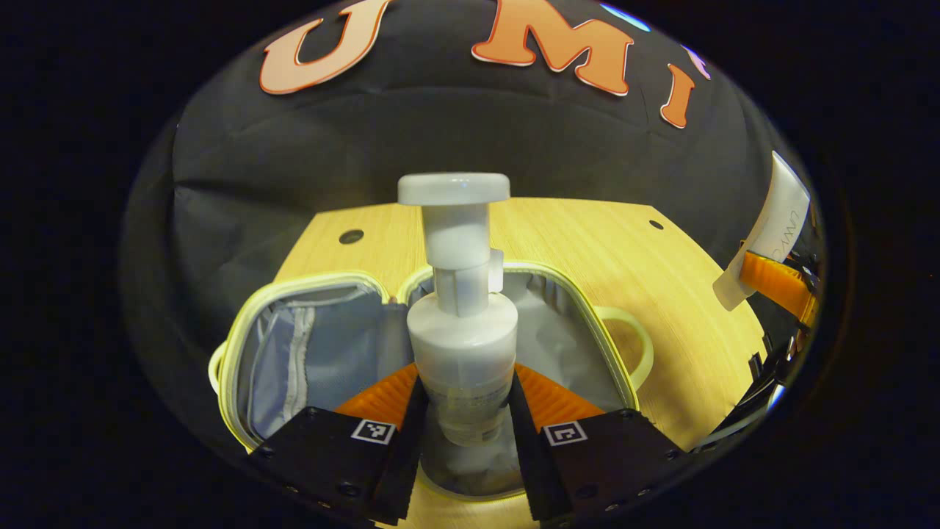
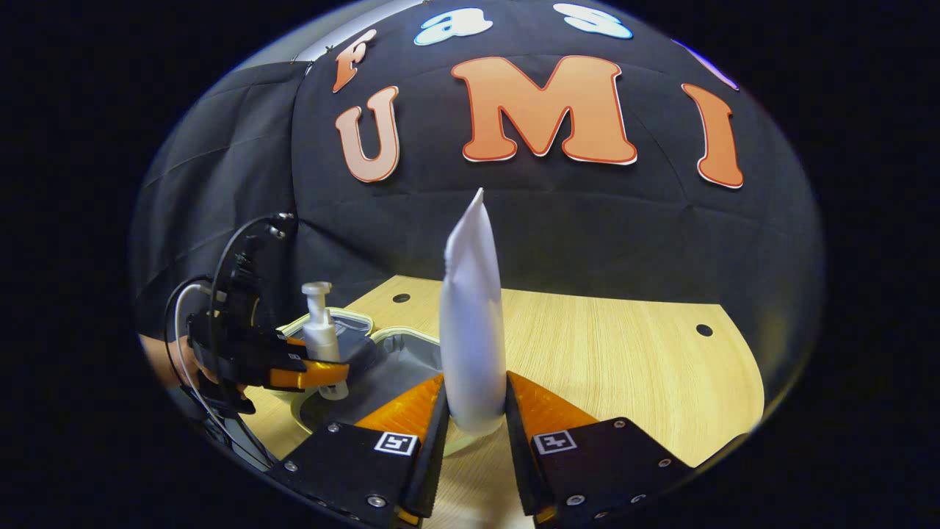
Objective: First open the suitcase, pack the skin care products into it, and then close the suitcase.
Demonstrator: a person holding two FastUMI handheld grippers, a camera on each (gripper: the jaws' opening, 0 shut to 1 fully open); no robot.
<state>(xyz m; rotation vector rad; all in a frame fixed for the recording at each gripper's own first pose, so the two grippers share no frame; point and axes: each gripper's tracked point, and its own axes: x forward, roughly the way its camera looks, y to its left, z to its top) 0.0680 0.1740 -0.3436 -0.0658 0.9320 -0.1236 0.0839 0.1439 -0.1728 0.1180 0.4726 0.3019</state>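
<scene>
Above the open suitcase, pump bottle; beside it, tube.

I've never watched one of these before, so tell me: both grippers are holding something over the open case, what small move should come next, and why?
Probably lower the left gripper and let go. It is shut on the pump bottle, held upright right over the open suitcase, whose lined compartment looks free beneath it. The right gripper, shut on the white tube, can follow.

Warm, dim booth light from above, tabletop brightest ahead of the fingers, soft glare on pump bottle cap, backdrop falling dark, strong fisheye bending at edges, rims slightly soft, centre sharp
</scene>
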